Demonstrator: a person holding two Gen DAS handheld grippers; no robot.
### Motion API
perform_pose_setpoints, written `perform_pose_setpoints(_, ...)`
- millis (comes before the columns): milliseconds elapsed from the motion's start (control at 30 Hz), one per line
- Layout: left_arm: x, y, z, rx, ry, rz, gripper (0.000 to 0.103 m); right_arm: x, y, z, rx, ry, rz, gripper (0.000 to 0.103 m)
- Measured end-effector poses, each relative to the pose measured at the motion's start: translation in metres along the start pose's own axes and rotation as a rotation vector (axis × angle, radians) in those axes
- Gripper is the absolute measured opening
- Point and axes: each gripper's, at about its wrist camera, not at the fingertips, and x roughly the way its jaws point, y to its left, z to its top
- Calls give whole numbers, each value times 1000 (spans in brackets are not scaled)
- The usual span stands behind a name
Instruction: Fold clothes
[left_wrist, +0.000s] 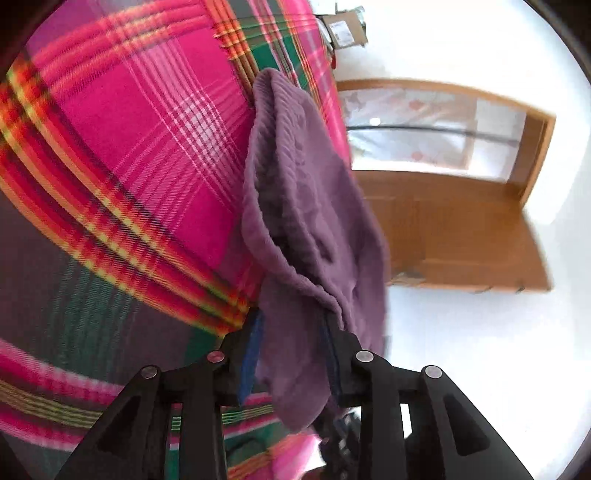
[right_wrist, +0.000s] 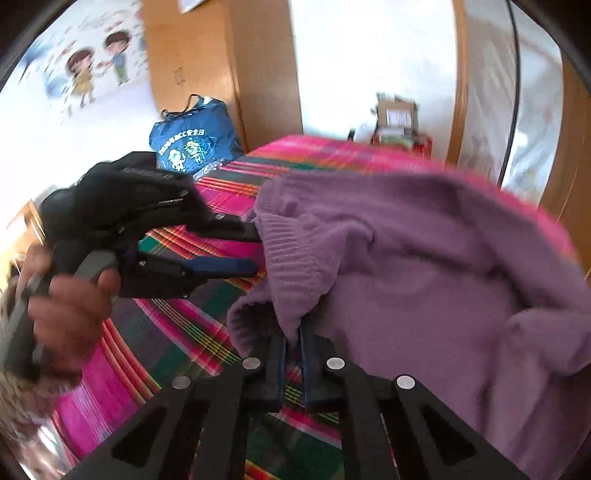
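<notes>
A purple knit sweater (right_wrist: 424, 280) is held up over a bed covered in a pink plaid blanket (right_wrist: 177, 332). The right gripper (right_wrist: 293, 334) is pitched steeply down toward the blanket, its jaws drawn nearly together and clamped on a fold of the sweater near the ribbed edge. The left gripper (right_wrist: 255, 249) is seen from the right wrist view reaching in from the left, nearly level, gripped by a hand (right_wrist: 70, 306) wrapped around its handle. Its blue-padded fingers (left_wrist: 253, 354) are parted partway, with sweater fabric draped between them; whether the pads actually press the cloth cannot be told. A blue bag (right_wrist: 192, 144) is seen beyond the bed, by a wooden cabinet (right_wrist: 229, 66).
</notes>
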Motion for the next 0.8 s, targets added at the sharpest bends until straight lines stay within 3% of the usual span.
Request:
perform_pose_setpoints(67,0,0,2,-6,-18,-19,37,-8,4,4,-41,-20,-28,5)
perform_pose_setpoints(233,-7,6,6,-52,-63,-56,39,-27,3,10,-71,-66,-86,5)
perform_pose_setpoints(367,-11,4,10,-54,-76,-60,42,-44,18,11,-191,-86,-119,5)
perform_pose_setpoints(467,-8,3,14,-66,-81,-78,46,-39,31,7,-283,-39,-108,5)
perform_pose_setpoints(633,2,-1,20,-62,-56,-24,46,-26,53,-8,-442,82,-85,5)
perform_pose_setpoints(800,11,-8,29,-55,-36,5,46,-21,54,-19,-484,159,-21,5)
